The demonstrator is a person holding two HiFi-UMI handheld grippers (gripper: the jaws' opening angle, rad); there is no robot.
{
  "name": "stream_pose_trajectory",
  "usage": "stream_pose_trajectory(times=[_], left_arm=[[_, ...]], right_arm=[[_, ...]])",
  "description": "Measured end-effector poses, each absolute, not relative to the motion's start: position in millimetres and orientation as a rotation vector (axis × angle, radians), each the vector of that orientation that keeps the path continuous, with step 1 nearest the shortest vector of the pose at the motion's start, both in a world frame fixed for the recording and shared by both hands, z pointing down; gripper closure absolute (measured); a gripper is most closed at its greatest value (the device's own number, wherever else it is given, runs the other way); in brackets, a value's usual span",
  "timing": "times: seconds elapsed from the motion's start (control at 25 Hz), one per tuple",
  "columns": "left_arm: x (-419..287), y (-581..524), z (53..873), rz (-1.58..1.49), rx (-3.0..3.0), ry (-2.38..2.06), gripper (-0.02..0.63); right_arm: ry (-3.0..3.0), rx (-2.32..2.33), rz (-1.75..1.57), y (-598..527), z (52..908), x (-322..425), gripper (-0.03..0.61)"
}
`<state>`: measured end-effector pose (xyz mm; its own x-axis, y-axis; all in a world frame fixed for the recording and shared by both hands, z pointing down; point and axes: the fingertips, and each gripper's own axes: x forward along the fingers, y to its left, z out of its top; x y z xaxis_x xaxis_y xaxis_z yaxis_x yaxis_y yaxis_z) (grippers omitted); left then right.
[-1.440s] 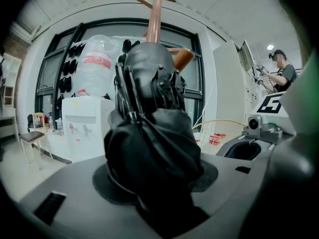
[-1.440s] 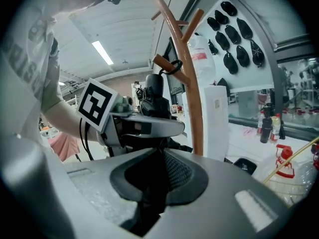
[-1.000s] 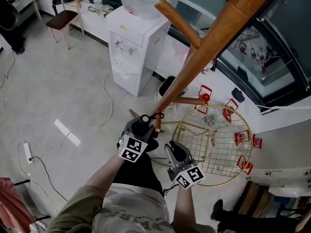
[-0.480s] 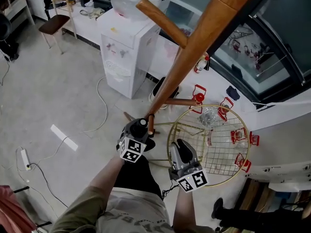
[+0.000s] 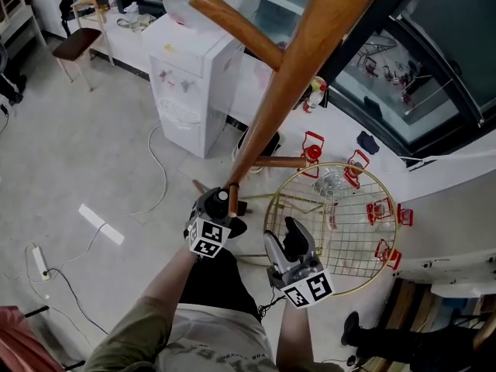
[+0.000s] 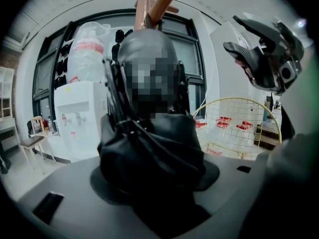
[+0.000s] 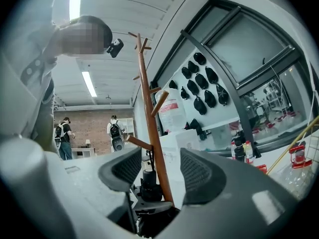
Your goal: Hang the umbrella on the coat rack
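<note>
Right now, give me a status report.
Left gripper opening, umbrella between. Right gripper just opened, empty. Handle under lower peg of coat rack. Nothing blocking.

Person at 6 o'clock: olive-green sleeves (image 5: 130, 338), pale printed shirt (image 5: 221, 341). Left gripper (image 5: 220, 209), right gripper (image 5: 285, 235): grey bodies, dark ribbed pads (image 7: 198, 176), cubes (image 5: 208, 239) bearing black-and-white square markers.

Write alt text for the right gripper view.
The right gripper, whose grey fingers have just been opening and grip nothing, faces a brown wooden coat rack. Beyond the fingers, a black folded umbrella appears to hang from a low peg.
</note>
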<state>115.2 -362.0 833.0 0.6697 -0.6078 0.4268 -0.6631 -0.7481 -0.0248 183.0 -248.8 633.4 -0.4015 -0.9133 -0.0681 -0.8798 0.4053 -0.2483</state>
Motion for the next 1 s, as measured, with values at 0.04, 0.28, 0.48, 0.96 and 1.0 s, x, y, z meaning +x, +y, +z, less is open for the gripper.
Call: stream_pose_trajectory(times=[0.04, 0.28, 0.48, 0.96, 1.0], left_arm=[[115, -363, 834, 0.632, 2.751, -1.048, 0.357], [110, -372, 838, 0.689, 2.769, -1.08, 0.336], [108, -372, 841, 0.708, 2.78, -1.025, 0.292], [107, -366, 821, 0.788, 2.818, -0.927, 0.222], [104, -364, 820, 0.794, 2.811, -0.935, 0.222]], right_arm=[[2.461, -1.595, -0.253, -248, 633, 183, 0.347], [2.458, -1.573, -0.236, -251, 629, 180, 0.347], [2.471, -1.562, -0.231, -252, 626, 176, 0.347], [2.498, -1.547, -0.253, -250, 602, 161, 0.347], [2.495, -1.551, -0.258, -249, 599, 161, 0.347]])
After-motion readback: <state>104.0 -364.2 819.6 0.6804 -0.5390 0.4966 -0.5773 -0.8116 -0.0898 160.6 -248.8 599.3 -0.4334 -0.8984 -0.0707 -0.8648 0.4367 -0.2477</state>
